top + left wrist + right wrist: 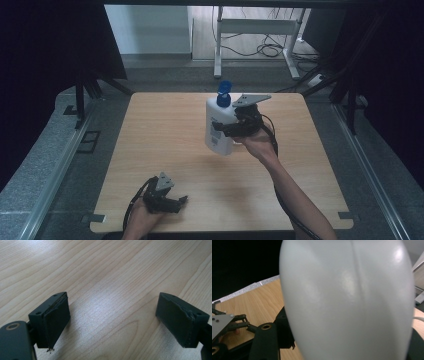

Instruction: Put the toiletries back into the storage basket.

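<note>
Bottle (220,127) clamped in right gripper (231,128), held above table (165,150); left gripper (181,201) spread, empty. Smooth sides — could've slipped, tipped.

- A white plastic bottle (220,127) with a blue flip-top cap (224,94): tall, with rounded shoulders and a smooth, slightly glossy body.
- A printed label with dark text sits on the side facing the high view; the words are too small to read.
- The blue cap's lid is flipped open, standing up above the neck.
- The bottle is upright with a slight tilt, lifted clear of the light wooden table (165,150), casting a faint shadow below its base.
- It hangs over the far middle of the tabletop.
- In the right gripper view its pale rounded wall (347,300) shows a faint vertical moulding seam.
</note>
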`<state>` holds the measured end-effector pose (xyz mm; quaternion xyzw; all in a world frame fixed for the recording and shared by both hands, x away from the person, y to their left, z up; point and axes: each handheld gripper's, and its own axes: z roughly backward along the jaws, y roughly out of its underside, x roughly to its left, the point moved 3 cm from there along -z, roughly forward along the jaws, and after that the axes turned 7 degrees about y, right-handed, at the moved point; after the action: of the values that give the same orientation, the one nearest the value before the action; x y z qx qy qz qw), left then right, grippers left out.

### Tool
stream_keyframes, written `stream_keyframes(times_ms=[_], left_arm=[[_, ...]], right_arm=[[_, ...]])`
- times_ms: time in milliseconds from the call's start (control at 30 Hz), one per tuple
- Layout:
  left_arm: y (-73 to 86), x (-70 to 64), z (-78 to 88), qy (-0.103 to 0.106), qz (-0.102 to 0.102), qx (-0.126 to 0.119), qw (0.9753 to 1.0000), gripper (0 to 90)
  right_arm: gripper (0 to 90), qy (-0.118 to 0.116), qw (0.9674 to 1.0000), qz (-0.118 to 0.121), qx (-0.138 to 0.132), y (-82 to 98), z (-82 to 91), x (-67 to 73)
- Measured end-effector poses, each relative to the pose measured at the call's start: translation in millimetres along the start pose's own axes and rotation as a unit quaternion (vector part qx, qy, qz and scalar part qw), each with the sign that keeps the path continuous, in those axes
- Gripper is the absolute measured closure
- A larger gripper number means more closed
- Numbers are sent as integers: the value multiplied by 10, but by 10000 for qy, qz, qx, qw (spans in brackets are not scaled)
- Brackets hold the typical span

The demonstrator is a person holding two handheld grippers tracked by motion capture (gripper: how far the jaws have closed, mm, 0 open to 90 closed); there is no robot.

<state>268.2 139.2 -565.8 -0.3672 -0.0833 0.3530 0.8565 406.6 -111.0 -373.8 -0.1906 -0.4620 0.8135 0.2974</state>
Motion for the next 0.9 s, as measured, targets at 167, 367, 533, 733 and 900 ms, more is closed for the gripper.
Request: stream_keyframes(times_ms=[167,367,533,733,900], left_arm=[[-1,0,-2,-1,1,-16,10000,114],[-2,0,-3,1,3,-19,10000,114],[-1,2,0,1,-15,2,10000,114],[-1,1,0,5,-14,-1,10000,114],[-1,1,0,2,-14,-3,10000,114]], right_arm=[[374,-28,10000,-40,-48,-59,25,-62],[375,-12,9999,-74,-99,-124,40,-140],[375,32,9998,-68,-161,-193,68,-217],[375,140,9996,-48,-229,-267,115,-315],[375,225,9993,-64,-292,-302,148,-413]])
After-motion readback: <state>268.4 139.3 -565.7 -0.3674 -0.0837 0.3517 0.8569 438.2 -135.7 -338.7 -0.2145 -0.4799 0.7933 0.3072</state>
